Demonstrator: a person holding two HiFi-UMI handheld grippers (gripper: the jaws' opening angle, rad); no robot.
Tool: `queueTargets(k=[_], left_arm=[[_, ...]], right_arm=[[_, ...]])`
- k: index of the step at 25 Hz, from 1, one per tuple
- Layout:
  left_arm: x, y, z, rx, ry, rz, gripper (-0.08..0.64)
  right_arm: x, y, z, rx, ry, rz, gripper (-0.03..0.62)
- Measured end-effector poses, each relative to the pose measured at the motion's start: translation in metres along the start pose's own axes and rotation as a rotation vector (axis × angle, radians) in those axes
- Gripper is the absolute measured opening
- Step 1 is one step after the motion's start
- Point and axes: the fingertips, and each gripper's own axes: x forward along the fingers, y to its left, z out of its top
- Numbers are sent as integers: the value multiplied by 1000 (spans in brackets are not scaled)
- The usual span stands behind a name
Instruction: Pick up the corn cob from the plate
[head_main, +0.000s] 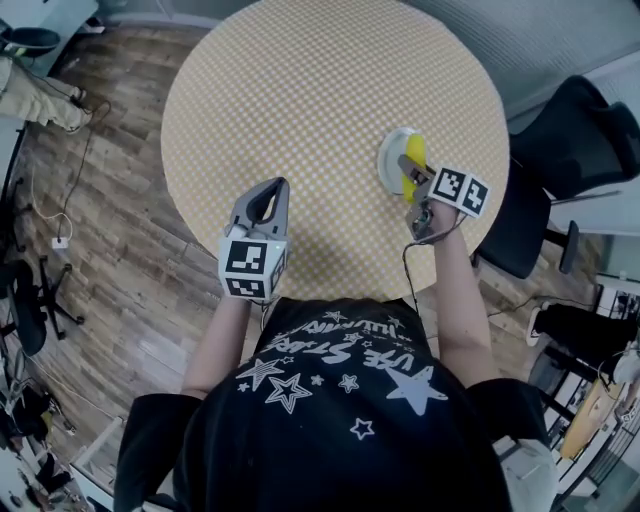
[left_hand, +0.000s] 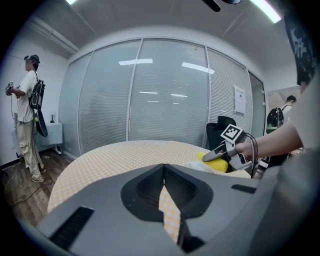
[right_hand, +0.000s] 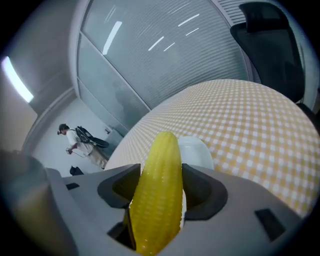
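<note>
The yellow corn cob (right_hand: 157, 195) is clamped lengthwise between the jaws of my right gripper (right_hand: 160, 172), its tip pointing away from the camera. It hangs a little above the small white plate (right_hand: 198, 151). In the head view the right gripper (head_main: 412, 172) holds the corn cob (head_main: 414, 160) over the plate (head_main: 390, 155) at the right side of the round checkered table (head_main: 300, 100). My left gripper (head_main: 270, 192) hovers over the table's near edge, its jaws together with nothing between them. The left gripper view looks past the left gripper (left_hand: 163, 171) to the corn cob (left_hand: 212, 158) in the right gripper (left_hand: 214, 156).
A black office chair (head_main: 570, 130) stands right of the table, close to the plate. Another chair base (head_main: 35, 300) and cables lie on the wooden floor at the left. A person (left_hand: 27, 100) stands far off by the glass wall.
</note>
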Motion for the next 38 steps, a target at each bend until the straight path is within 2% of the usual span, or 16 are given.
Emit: queueTargets(k=[4, 11, 15, 19, 27, 33, 38], left_arm=[[-8, -19, 8, 1, -20, 40, 8], [-28, -40, 12, -3, -41, 147, 8], [-34, -77, 14, -33, -49, 176, 8], [-42, -116, 12, -54, -60, 207, 8], [-79, -173, -6, -84, -92, 386, 8], [-128, -190, -16, -105, -93, 516, 8], [-147, -197, -20, -107, -77, 538, 8]], right_arm=[[-27, 27, 13, 2, -69, 184, 270], [-89, 62, 29, -95, -184, 434, 270], [-127, 47, 33, -140, -211, 501, 270], [-161, 30, 33, -82, -220, 590, 270], [-207, 1, 31, -82, -200, 769, 270], [-223, 17, 14, -118, -133, 863, 270], [-245, 43, 0, -184, -130, 943, 270]])
